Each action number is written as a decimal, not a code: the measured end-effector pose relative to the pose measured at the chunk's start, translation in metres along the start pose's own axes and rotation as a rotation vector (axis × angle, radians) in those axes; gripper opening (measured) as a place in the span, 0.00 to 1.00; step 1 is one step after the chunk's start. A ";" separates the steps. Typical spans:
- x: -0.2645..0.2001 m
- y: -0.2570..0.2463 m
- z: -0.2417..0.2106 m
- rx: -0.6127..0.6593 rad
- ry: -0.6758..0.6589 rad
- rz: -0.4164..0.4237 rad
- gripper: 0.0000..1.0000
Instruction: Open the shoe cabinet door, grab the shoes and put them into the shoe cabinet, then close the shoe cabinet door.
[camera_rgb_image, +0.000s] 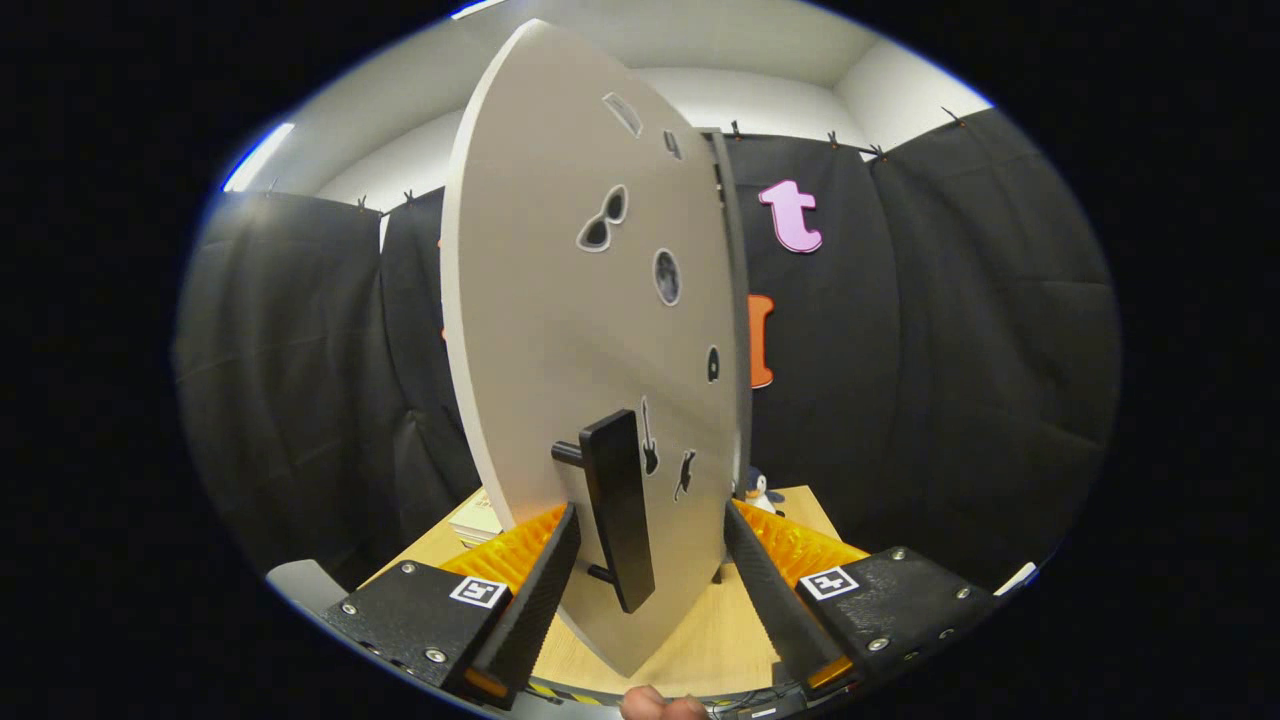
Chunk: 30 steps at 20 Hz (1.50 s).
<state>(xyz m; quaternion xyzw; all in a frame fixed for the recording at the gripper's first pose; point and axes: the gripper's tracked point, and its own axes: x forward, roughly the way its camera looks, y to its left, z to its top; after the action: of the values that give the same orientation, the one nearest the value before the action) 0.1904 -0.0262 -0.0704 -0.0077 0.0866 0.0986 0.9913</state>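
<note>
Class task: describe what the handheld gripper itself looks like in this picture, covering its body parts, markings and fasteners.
The gripper stands open either side of the black bar handle on the grey cabinet door. Each finger is a long ribbed wedge on a black textured block with silver screws. Each block carries a square black-and-white marker tag. Orange ridged parts sit behind the fingers.

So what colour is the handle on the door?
Black, seen best in the gripper view: the handle sits between the open claw's fingers.
</note>
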 end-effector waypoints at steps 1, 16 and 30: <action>0.007 0.009 0.002 0.003 0.000 -0.004 0.91; 0.099 0.149 0.008 -0.050 0.011 0.030 0.92; 0.158 0.181 0.022 -0.047 -0.009 0.049 0.93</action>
<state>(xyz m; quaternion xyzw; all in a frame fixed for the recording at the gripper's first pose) 0.3110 0.1824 -0.0760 -0.0283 0.0801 0.1250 0.9885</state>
